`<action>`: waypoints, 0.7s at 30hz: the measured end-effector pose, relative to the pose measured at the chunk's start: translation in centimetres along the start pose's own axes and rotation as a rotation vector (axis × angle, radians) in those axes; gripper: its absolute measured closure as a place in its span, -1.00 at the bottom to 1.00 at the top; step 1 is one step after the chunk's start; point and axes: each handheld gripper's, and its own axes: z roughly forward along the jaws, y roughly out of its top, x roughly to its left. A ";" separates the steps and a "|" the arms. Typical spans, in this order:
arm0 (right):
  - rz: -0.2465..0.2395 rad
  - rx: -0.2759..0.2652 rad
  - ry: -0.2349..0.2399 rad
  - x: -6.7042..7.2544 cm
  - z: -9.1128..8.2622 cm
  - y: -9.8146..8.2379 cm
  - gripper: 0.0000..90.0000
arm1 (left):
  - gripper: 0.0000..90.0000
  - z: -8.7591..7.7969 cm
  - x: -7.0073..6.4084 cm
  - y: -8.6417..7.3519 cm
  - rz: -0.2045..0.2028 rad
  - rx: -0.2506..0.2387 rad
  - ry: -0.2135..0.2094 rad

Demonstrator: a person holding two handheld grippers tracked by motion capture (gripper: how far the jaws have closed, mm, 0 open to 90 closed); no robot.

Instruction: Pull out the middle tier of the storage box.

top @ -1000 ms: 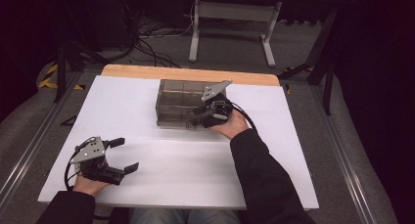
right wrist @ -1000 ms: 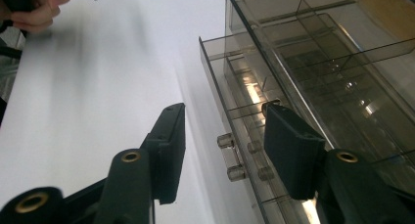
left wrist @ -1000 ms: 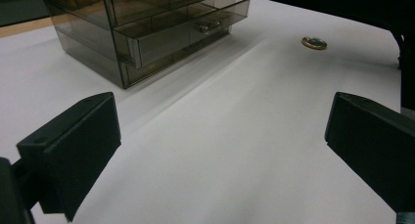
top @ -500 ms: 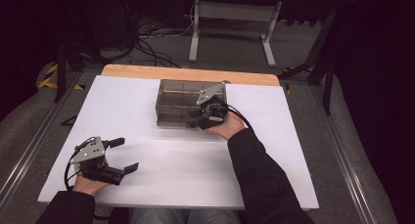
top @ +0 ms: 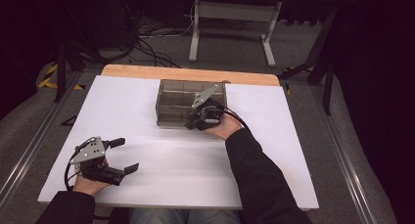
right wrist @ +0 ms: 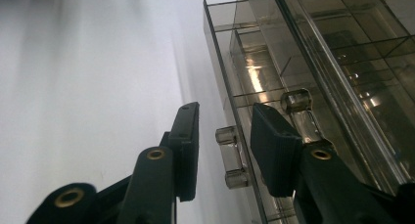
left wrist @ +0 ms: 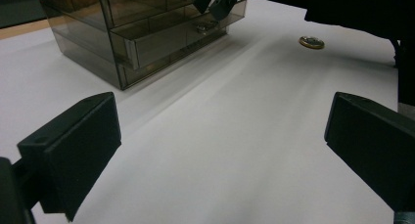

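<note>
From above, your right claw (top: 195,120) is at the near right front of the smoky drawer box (top: 188,101), which sits at the far middle of the white counter (top: 274,150). The left claw (top: 120,155) rests released at the near left, nothing in it.

Left claw view: the lower drawer (left wrist: 171,35) looks slightly out, with a coin-like disc (left wrist: 311,42) lying off to its right.

Right claw view: the jaws have just been closing and now straddle the clear drawer handle (right wrist: 230,155), with gaps still showing, so not clenched yet. I'd centre the handle, squeeze fully, then pull straight toward you so the box doesn't slide.
</note>
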 end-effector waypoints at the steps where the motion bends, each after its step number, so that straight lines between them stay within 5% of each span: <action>1: 0.000 0.000 0.000 0.0 0.0 0.0 0.42 | -0.98 0.0 0.0 0.0 0.000 0.000 0.000; 21: 0.015 0.008 0.030 -1.2 0.8 -0.5 0.83 | -0.98 0.1 0.0 0.0 0.005 0.004 -0.004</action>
